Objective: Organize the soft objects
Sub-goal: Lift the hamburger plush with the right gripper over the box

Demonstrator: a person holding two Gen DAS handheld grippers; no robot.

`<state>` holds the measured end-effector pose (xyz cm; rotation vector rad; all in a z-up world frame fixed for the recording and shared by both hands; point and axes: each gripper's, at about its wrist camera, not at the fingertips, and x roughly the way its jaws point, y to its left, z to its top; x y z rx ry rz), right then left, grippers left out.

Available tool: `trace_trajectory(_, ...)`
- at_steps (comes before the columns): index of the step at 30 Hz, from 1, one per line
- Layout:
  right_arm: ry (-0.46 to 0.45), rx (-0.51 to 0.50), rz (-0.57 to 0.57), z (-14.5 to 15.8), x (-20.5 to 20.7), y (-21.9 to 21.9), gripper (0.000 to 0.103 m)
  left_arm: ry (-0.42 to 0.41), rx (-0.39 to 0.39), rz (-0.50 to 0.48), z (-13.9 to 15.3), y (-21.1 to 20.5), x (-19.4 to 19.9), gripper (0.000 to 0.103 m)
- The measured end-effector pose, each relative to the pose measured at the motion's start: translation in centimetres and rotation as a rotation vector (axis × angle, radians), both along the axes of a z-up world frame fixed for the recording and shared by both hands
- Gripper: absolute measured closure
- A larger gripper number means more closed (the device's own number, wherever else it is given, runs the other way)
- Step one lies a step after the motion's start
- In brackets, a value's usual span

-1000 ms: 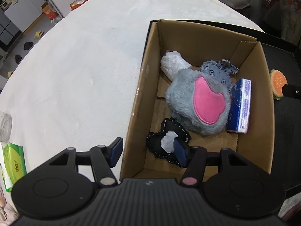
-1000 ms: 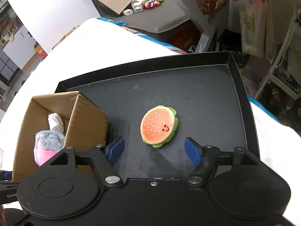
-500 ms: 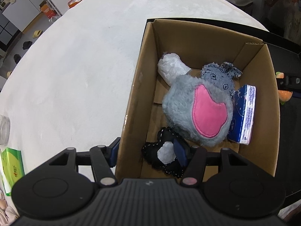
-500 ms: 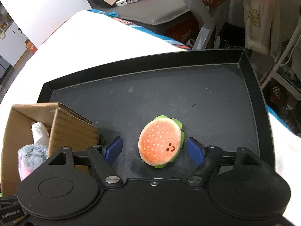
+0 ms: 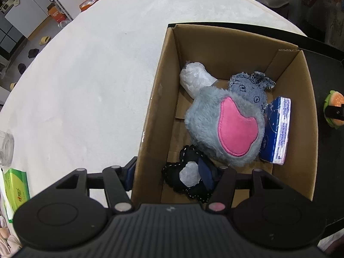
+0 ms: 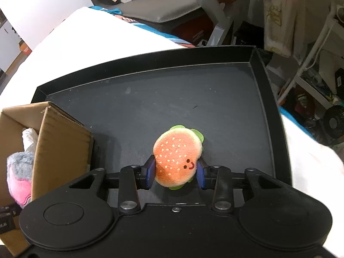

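Plush round burger (image 6: 177, 153) pinched by right gripper (image 6: 175, 172) jaws, left gripper (image 5: 167, 175) jaws spread astride corrugated cardboard box (image 5: 150, 116) wall

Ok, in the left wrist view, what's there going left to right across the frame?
Green packet → cardboard box's left wall → black heart-shaped plush → grey plush → blue tissue pack → burger plush.

The plush burger (image 6: 177, 153) lies on the tray (image 6: 150, 99), right of the cardboard box (image 6: 62, 142) holding the plush mouse (image 5: 225, 124).
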<state>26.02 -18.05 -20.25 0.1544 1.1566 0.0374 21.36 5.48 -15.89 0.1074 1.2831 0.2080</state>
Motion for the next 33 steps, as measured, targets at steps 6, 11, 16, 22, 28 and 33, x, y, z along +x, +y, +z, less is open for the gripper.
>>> trace_trajectory(6,-0.026,0.004,-0.002,1.8,-1.2,0.1,0.066,-0.018,-0.014,-0.001,0.8,0.3,-0.8,0.045)
trace_trajectory(11,-0.058,0.007,0.015,3.6,-2.3,0.8,0.066,-0.032,-0.025,0.003,1.4,0.7,-1.5,0.045)
trace_trajectory(16,-0.084,0.016,0.033,5.4,-3.1,1.4,0.066,-0.048,-0.035,0.001,2.0,0.9,-2.1,0.045)
trace_trajectory(22,-0.113,0.021,0.062,7.2,-3.9,2.5,0.066,-0.063,-0.048,0.006,2.5,1.7,-2.6,0.045)
trace_trajectory(28,-0.139,0.017,0.094,8.8,-4.5,3.8,0.066,-0.075,-0.066,0.01,2.8,2.5,-3.1,0.045)
trace_trajectory(33,-0.139,-0.002,0.104,9.2,-4.7,4.6,0.065,-0.085,-0.084,0.007,3.0,2.9,-3.2,0.045)
